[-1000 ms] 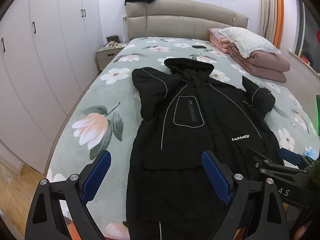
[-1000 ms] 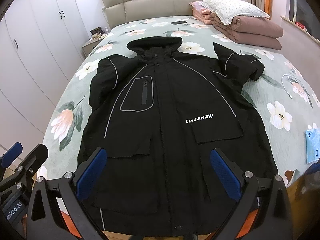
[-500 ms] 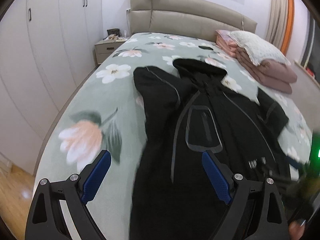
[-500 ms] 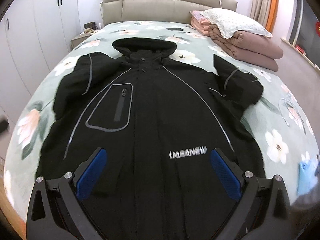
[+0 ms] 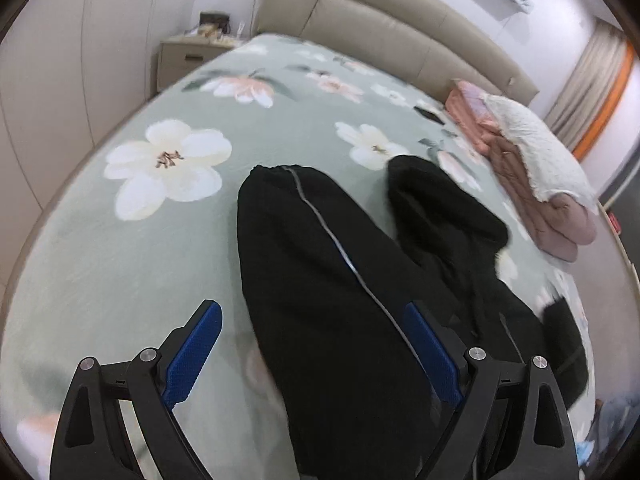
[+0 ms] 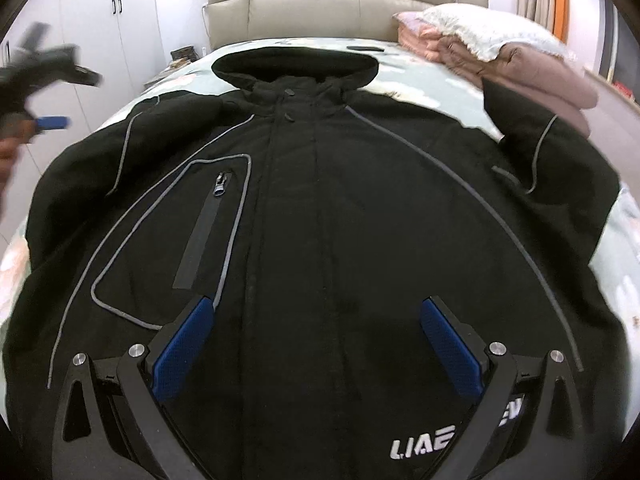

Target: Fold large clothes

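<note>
Over the last second both grippers have closed in on the black jacket (image 6: 320, 240), which lies face up and spread flat on the floral bedspread (image 5: 120, 240), hood toward the headboard (image 5: 380, 28) at twelve o'clock.

Going left to right: the left gripper (image 5: 316, 352) has swung out from the hem to the jacket's left sleeve (image 5: 304, 248); its blue pads stand wide apart and hold nothing, the sleeve running up between them from six toward eleven o'clock, cuff at the far end; in the right wrist view this gripper shows as a blur at nine to ten o'clock, so it is probably in motion. The right gripper (image 6: 316, 344) has advanced from the hem to hover over the chest, jaws equally wide and empty; the zip pocket (image 6: 208, 224) sits at ten o'clock from it, the white lettering (image 6: 424, 444) at six, the other sleeve (image 6: 560, 168) at two o'clock beside the stacked quilts (image 6: 520, 64).

The shift suggests that folding begins with the sleeves; no fold is made yet, and the left side looks nearest a grasp.
</note>
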A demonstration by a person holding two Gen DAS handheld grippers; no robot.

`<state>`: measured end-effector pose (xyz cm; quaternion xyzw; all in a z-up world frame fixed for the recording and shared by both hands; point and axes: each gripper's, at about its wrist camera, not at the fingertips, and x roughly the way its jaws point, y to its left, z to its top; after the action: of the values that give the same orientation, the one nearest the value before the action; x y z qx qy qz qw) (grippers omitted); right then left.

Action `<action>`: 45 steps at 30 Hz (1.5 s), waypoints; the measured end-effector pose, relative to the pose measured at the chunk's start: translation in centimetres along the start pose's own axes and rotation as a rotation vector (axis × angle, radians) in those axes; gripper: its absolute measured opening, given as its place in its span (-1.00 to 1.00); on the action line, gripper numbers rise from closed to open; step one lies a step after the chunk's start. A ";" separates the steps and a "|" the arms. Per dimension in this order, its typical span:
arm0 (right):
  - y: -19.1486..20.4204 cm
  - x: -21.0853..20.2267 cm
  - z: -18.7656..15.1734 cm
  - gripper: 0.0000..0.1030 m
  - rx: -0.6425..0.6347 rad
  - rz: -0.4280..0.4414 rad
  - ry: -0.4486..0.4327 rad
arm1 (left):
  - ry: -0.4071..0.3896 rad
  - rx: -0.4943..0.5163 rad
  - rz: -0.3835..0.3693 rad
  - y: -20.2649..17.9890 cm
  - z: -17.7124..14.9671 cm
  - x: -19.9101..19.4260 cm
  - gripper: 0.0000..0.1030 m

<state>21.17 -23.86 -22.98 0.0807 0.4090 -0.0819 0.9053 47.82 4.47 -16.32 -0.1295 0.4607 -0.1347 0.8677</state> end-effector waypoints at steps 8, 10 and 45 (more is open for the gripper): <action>-1.2 1.0 -0.4 1.00 0.059 0.059 0.026 | 0.133 -0.202 -0.139 5.0 2.6 9.6 0.79; -1.0 1.0 -0.4 1.00 0.055 0.055 0.026 | 0.150 -0.226 -0.188 5.2 2.6 11.1 0.73; 7.4 4.4 3.2 0.73 -0.065 -0.047 0.169 | -0.268 -0.043 0.445 15.8 -9.7 -15.6 -0.73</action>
<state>27.97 -17.66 -23.60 0.0484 0.4882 -0.0830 0.8674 33.11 23.65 -15.18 -0.0599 0.3614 0.0879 0.9263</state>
